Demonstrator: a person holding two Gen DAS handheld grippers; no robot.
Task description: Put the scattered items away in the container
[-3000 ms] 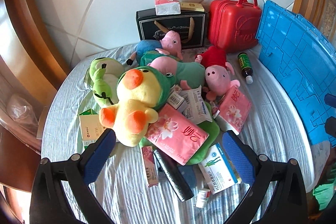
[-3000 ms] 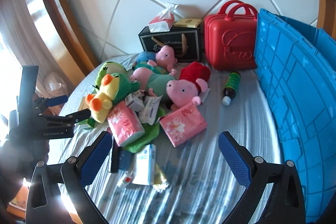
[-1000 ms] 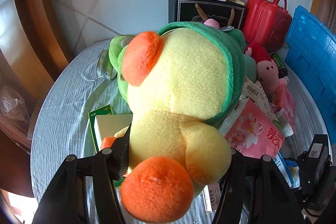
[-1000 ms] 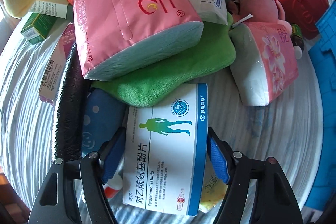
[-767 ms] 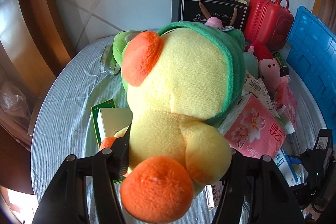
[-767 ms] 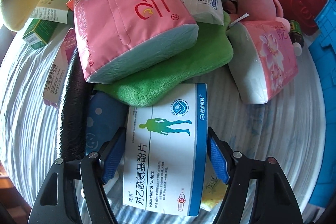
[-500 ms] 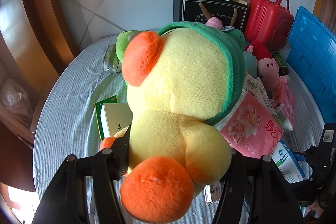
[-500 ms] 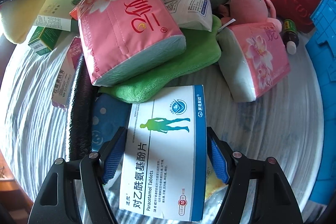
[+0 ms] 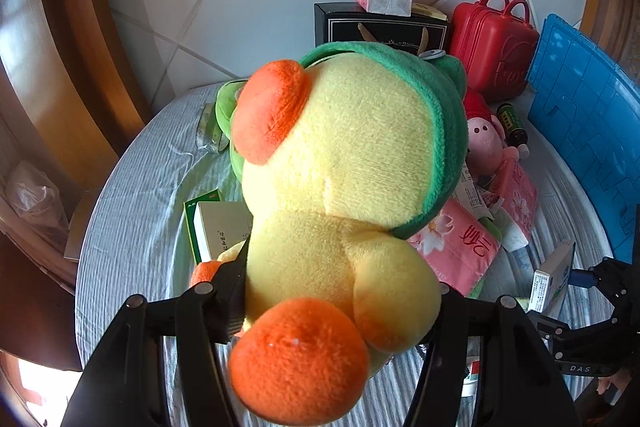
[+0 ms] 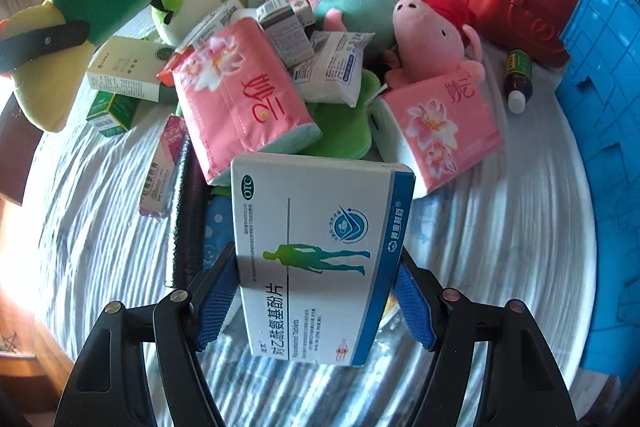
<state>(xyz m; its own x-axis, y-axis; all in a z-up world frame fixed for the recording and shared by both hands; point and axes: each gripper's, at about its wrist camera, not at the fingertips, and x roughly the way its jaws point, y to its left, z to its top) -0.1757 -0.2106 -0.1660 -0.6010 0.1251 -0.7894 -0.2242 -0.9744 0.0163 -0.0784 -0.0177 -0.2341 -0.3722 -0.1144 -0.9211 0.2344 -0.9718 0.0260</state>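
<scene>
Both tongs are loaded: your left tongs are clamped around the body of the yellow duck plush, and your right tongs pinch the white-and-blue tablet box by its long sides, jaws about as wide as the box. Each item looks lifted off the striped desk. You're at the carry step, I'd judge. Next, swing both toward the blue container, off to the right of your right tongs, and release over it.
</scene>
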